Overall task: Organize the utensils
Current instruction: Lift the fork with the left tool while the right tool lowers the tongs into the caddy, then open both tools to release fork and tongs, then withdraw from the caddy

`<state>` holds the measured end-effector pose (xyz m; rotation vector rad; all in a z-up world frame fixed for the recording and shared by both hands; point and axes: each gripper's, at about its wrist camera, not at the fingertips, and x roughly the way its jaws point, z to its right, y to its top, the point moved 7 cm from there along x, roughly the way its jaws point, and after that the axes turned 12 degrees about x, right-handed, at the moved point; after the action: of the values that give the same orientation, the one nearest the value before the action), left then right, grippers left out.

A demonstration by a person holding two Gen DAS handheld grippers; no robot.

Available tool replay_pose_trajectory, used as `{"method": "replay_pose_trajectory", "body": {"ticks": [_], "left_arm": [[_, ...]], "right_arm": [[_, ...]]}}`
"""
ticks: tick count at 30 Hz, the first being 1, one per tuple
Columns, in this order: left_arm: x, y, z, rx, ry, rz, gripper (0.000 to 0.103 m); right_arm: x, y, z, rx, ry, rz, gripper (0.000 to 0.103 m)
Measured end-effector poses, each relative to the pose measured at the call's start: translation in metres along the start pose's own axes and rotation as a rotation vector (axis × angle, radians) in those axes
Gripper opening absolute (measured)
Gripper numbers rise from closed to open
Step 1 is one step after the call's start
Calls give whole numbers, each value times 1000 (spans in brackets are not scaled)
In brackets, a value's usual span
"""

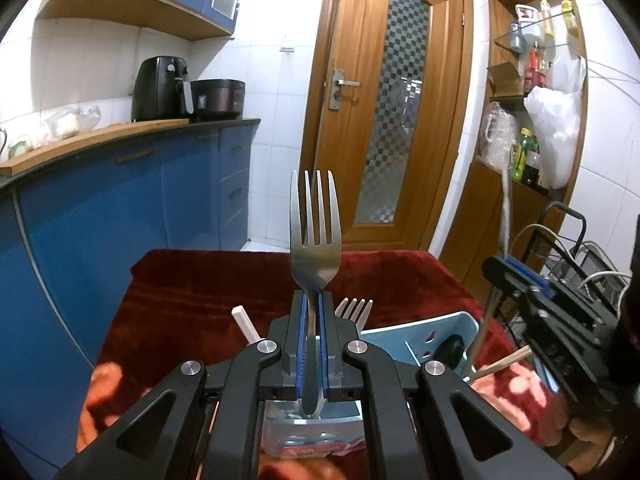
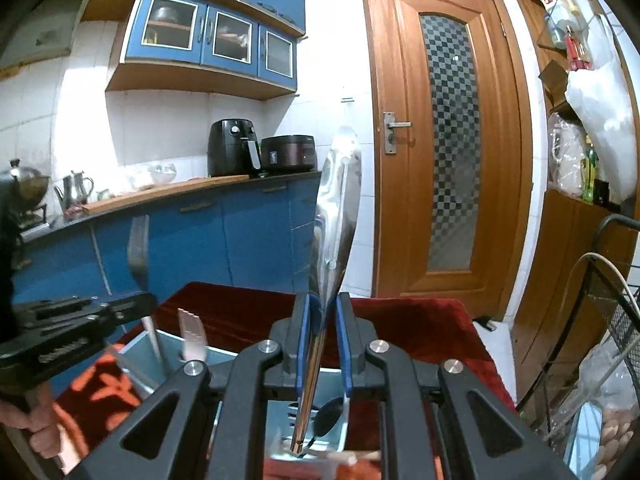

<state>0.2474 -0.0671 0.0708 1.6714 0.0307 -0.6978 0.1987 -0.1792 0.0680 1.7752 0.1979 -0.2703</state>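
Observation:
My left gripper [image 1: 313,296] is shut on a steel fork [image 1: 315,224], held upright by its neck, tines up, its handle hanging down over a light blue utensil holder [image 1: 424,340] on the red cloth. My right gripper [image 2: 322,300] is shut on a steel spatula or large flat utensil [image 2: 338,208], blade up, its handle down over the same holder [image 2: 140,354]. A second fork [image 1: 354,310], a white stick [image 1: 247,324] and a black spoon [image 2: 330,414] stand in the holder. The other gripper shows at each view's edge: the right one [image 1: 560,308] and the left one [image 2: 72,320].
A table with red cloth [image 1: 208,280] lies below. Blue kitchen cabinets [image 1: 120,208] run along the left with an air fryer [image 1: 160,88] and a cooker [image 1: 218,96]. A wooden door [image 1: 392,108] is ahead. A black wire rack [image 2: 600,320] and shelves stand right.

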Motion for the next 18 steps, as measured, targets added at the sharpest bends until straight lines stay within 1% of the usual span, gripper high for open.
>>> {"method": "replay_pose_trajectory", "body": {"ticks": [9,11,13,16,18], "left_arm": [[8,-10,-1,-6,1,-12,6],[9,-10,-1,-11,-1,-16,7],[9,-10,-1,-17,-10,-18,10],[3,-10,1,-24,-19,-13,17],[-2,-10,4,-26,-24,-8,23]], "right_arm": [[17,-22,3,2,20,-49,15],[15,-25,2,9,43,-67,16],[13,-25,1,28,67,-79,16],[8,-24,0,50,95,-85,18],[3,-22,-1,60,107,-81,22]]}}
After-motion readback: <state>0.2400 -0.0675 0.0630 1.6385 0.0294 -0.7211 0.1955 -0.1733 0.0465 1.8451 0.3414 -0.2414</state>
